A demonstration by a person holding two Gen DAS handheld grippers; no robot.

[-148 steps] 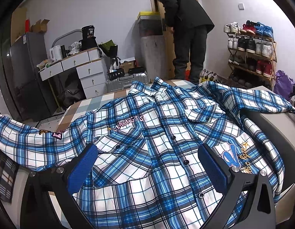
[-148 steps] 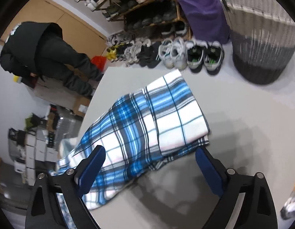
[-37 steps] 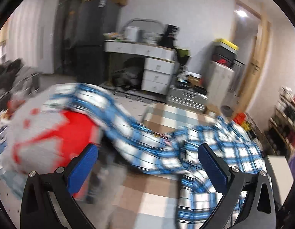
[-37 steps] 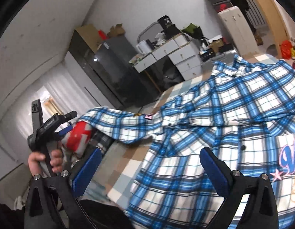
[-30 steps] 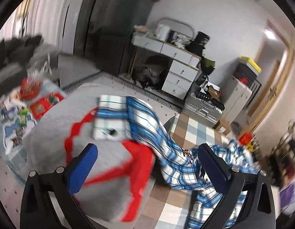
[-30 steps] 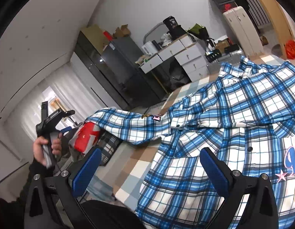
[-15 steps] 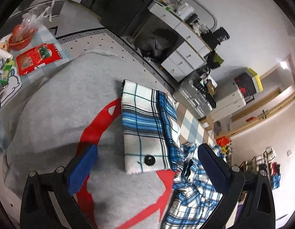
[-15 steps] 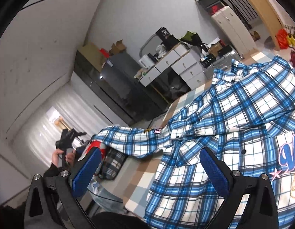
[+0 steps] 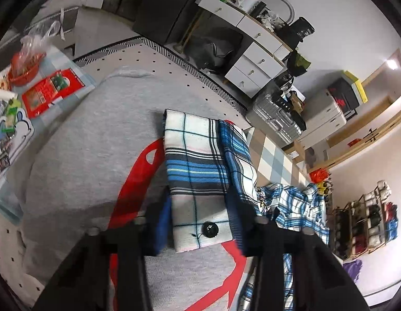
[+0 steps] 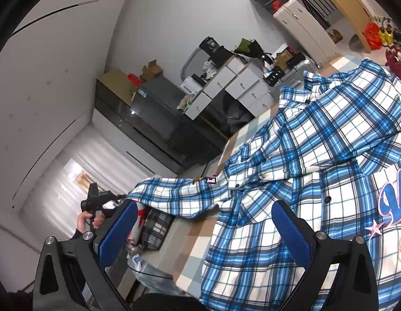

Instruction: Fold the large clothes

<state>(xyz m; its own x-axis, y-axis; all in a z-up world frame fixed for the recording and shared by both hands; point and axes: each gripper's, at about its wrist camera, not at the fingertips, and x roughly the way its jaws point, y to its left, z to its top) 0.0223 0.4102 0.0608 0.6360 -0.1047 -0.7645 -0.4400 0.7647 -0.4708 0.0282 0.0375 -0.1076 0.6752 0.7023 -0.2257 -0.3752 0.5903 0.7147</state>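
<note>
A blue and white plaid shirt (image 10: 317, 155) lies spread on the checked table (image 10: 200, 243), one sleeve stretched out to the left. In the left wrist view the sleeve's cuff (image 9: 200, 181), with a black button (image 9: 209, 229), rests on a grey cushion with a red print (image 9: 83, 155). My left gripper (image 9: 199, 197) is closing on the cuff, and its blue pads touch both edges. From the right wrist view, a hand holds that left gripper (image 10: 95, 199) at the sleeve's end. Above the shirt's lower front, my right gripper (image 10: 204, 204) stands open and holds nothing.
A white desk with drawers (image 9: 255, 51) and a silver suitcase (image 9: 273, 114) stand behind the table. Red packets and papers (image 9: 47, 90) lie at the left. A shoe rack (image 9: 366, 223) is at the far right, and a dark cabinet (image 10: 159, 129) lines the wall.
My left gripper came down onto the cuff and its jaws narrowed from wide open to the cuff's edges. The right wrist view rolled a little; its gripper stayed open.
</note>
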